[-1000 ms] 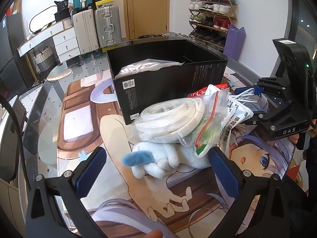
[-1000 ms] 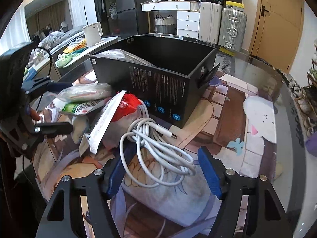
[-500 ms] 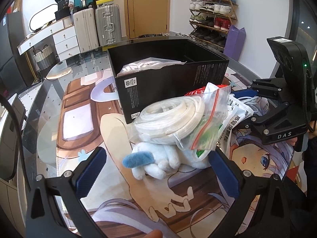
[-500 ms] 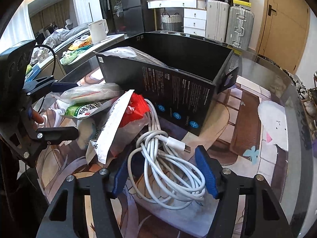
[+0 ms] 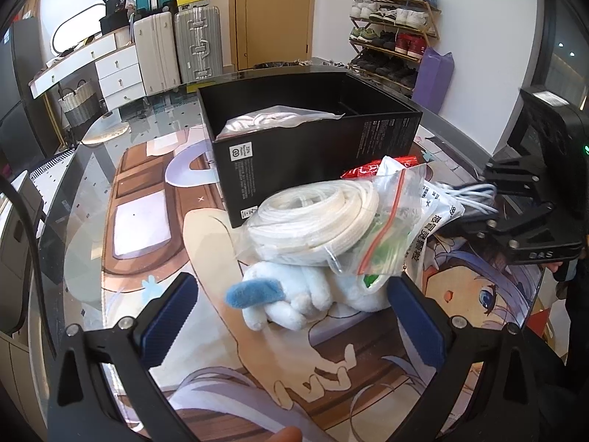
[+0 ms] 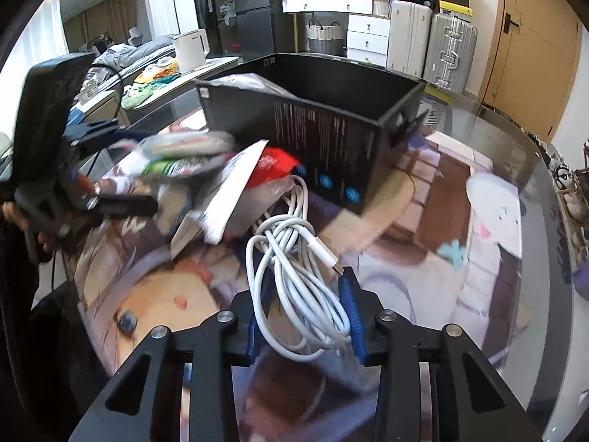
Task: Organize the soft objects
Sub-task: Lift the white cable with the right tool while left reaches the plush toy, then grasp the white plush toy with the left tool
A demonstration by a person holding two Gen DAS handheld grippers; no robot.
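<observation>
In the left wrist view, the left gripper (image 5: 292, 322) is held wide and empty just short of the plush toy (image 5: 302, 294), which lies under the bagged cord (image 5: 316, 217). In the right wrist view, the white cable (image 6: 298, 287) is clamped in the right gripper (image 6: 303, 316), its loops trailing ahead towards the black box (image 6: 331, 129), which stands beyond, nearer this hand.

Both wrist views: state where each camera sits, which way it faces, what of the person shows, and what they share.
Left wrist view: sits on the left tool, facing down over the white plush toy and bagged white coiled cord; a fingertip shows.
Right wrist view: sits on the right tool, shut on the white charging cable; a hand holds the other tool.
Shared: the open black cardboard box, the pile, and the anime-print table mat.
</observation>
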